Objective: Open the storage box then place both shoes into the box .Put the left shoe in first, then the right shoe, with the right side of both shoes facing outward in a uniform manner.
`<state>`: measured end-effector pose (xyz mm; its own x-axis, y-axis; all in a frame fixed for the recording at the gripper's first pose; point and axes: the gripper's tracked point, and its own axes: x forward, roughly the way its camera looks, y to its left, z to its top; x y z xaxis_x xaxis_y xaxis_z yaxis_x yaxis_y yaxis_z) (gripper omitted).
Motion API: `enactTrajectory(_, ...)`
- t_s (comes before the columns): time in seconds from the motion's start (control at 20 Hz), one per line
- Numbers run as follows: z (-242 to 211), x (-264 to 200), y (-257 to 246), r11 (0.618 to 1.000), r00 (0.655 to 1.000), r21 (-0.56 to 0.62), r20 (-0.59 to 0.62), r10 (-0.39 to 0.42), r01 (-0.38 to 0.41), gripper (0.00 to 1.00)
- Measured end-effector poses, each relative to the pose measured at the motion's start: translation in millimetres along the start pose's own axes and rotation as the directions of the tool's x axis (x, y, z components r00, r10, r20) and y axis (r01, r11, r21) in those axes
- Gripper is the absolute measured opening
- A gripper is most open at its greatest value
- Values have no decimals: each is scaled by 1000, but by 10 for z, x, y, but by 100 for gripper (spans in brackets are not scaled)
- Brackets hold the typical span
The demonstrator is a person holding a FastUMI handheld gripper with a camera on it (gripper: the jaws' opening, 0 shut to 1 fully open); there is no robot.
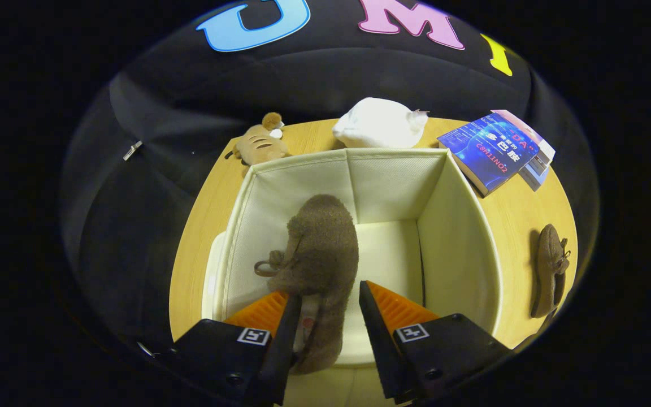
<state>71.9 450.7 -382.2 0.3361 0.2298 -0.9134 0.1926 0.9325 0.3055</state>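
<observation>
The storage box (461,226) stands open; the hand-held gripper (330,302), fingers parted, straddles one brown shoe (320,254) inside; the second shoe (550,268) waits on the surface (517,215).

Gripper (328,308) fingers spread apart around a brown shoe (320,254) inside the open box (461,237).

A staged recording booth got up as a home corner: black cloth walls (150,107) close in a round pale wooden table (201,226). On it sit household odds and ends, a striped brown plush animal (259,144), a white stuffed toy (379,123) and a stack of blue-covered books (495,150), behind an open cream fabric storage box (455,226).
</observation>
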Motion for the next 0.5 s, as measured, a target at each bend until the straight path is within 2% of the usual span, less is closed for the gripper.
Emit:
enactTrajectory(0.25,-49,-48,30,999,1000,-35,1,30,-30,82)
enactTrajectory(0.3,-34,-79,44,999,999,-39,11,38,-37,92)
enactTrajectory(0.5,28,-195,97,997,997,-40,37,72,-71,94)
